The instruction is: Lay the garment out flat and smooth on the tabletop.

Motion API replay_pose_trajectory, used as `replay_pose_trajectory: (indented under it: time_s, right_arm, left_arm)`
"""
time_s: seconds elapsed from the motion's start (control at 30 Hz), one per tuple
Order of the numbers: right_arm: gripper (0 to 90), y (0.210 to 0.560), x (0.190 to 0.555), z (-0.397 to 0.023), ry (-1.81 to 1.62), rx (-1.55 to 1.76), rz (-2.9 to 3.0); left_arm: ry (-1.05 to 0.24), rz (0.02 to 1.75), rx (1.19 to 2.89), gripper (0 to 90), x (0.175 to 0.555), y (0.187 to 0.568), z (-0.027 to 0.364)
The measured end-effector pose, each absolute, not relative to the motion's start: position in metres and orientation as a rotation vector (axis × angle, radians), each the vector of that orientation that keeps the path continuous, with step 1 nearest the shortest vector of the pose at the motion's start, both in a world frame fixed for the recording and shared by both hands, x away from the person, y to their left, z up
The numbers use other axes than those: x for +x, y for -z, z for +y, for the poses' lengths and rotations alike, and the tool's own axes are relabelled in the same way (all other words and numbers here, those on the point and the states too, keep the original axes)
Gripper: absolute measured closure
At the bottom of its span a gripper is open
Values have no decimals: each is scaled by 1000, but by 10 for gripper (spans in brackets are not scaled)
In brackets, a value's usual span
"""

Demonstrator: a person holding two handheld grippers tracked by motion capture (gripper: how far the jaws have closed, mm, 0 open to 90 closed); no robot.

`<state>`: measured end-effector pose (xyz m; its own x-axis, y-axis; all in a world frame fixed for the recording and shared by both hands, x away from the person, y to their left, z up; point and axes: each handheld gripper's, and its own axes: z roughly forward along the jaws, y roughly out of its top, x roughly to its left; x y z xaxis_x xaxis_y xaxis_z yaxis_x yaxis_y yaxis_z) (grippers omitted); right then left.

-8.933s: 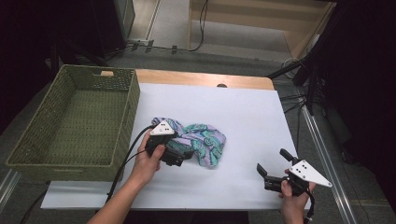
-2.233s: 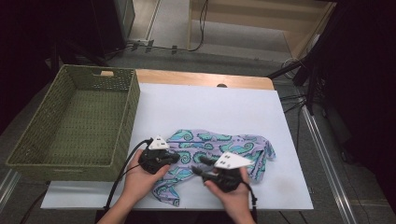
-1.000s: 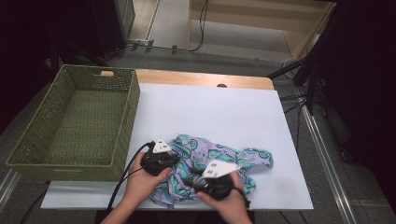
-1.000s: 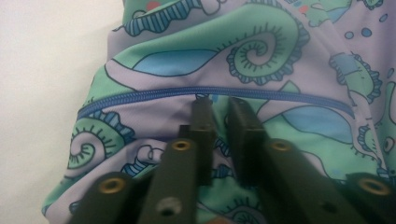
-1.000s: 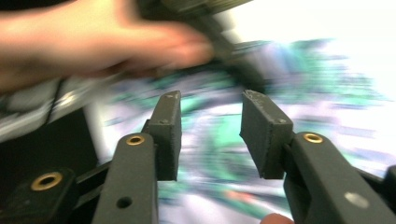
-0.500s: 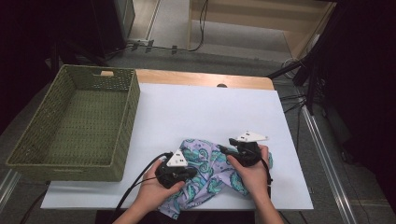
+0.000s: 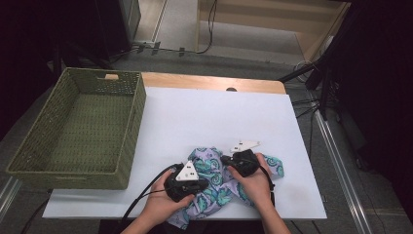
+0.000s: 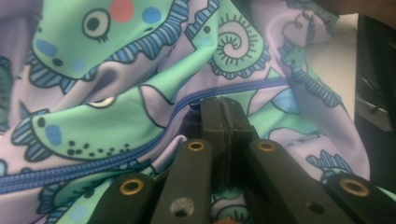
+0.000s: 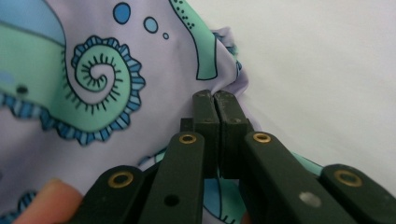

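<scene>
Patterned cloth lies bunched near the front edge of the white tabletop, right of the basket and between the person's two hands. It is a thin, smooth, slightly glossy fabric, pale lilac with mint-green cartoon creatures, blue scalloped frills, spirals and dots; a dark blue stitched seam runs across it in the left gripper view. The cloth is creased into soft folds, and one end hangs over the table's front edge.

The left gripper has its two black jaws pressed together on a fold of the cloth just below the seam. The right gripper has just been closing; its jaws now meet on the cloth's edge, where the fabric puckers beside bare tabletop. Both grippers are matte black with brass-coloured rivets, each topped by a grey three-cornered plate.

The tabletop is a flat white sheet over a wooden board. At its left side stands a rectangular green wicker basket, openly woven, with a handle slot in its far wall, and nothing lies in it.
</scene>
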<state>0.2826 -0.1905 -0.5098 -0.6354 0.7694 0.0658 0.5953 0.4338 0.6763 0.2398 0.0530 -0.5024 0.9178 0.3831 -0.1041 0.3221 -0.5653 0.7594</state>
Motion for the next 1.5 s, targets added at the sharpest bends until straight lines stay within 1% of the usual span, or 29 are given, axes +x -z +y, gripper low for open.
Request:
replay_pose_trajectory:
  time_s: [0.1,0.17,0.27,0.37,0.47,0.57,0.6,0.63,0.7,0.8,0.9,0.97,1.0,1.1,1.13,1.23,1.27,1.33,1.37,1.4,1.43,1.47,1.5]
  right_arm:
    - [867,499,277,-214,-1088,1286,2304]
    - [868,489,272,-235,-1124,1333,2182]
    - [868,478,261,-264,-1156,1376,2075]
    - [868,474,251,-286,-1175,1423,2042]
    - [867,469,240,-290,-1126,1416,2077]
    - [855,470,237,-289,-1114,1409,2110]
    - [836,468,236,-289,-1127,1401,2102]
    - [808,466,236,-286,-1159,1386,2098]
    - [795,462,236,-279,-1197,1353,2112]
    - [736,460,240,-255,-1236,1277,2184]
    - [647,457,250,-226,-1236,1189,2224]
    - [550,456,259,-207,-1255,1150,2244]
    - [540,457,266,-197,-1232,1116,2273]
    - [474,469,287,-170,-1153,1086,2374]
    - [440,474,292,-163,-1125,1111,2383]
    - [296,489,303,-148,-1049,1187,2456]
    - [288,495,304,-145,-1017,1224,2479]
    - [328,503,303,-141,-959,1231,2496]
    - [391,505,302,-140,-951,1224,2482]
    - [526,504,300,-141,-951,1211,2475]
    - [636,503,299,-143,-963,1199,2494]
    - [730,503,299,-145,-979,1196,2516]
    - [782,502,298,-147,-997,1184,2531]
  left_arm:
    - [-159,535,2138,885,242,490,62]
    - [-178,579,2076,883,245,482,70]
    - [-141,610,2048,883,249,476,77]
    - [-93,591,2047,884,249,476,75]
    - [-14,522,2068,882,246,477,68]
    - [-3,475,2107,883,241,480,59]
    - [-2,472,2130,884,239,483,55]
    - [-3,477,2142,884,238,485,53]
    - [25,478,2168,885,236,492,45]
    - [48,435,2210,885,227,501,33]
    - [32,401,2248,887,219,506,25]
    - [17,385,2253,888,215,507,24]
    - [22,381,2252,888,214,507,24]
    - [22,371,2253,889,212,508,26]
    - [18,370,2255,889,212,508,26]
    - [15,374,2254,890,212,509,26]
    - [10,376,2254,890,212,509,26]
    - [5,380,2252,891,211,509,26]
    - [3,381,2252,891,211,508,26]
    - [2,382,2251,891,211,508,26]
    - [2,385,2251,891,211,508,27]
    - [2,386,2250,891,211,508,26]
    - [-1,389,2246,891,211,507,26]
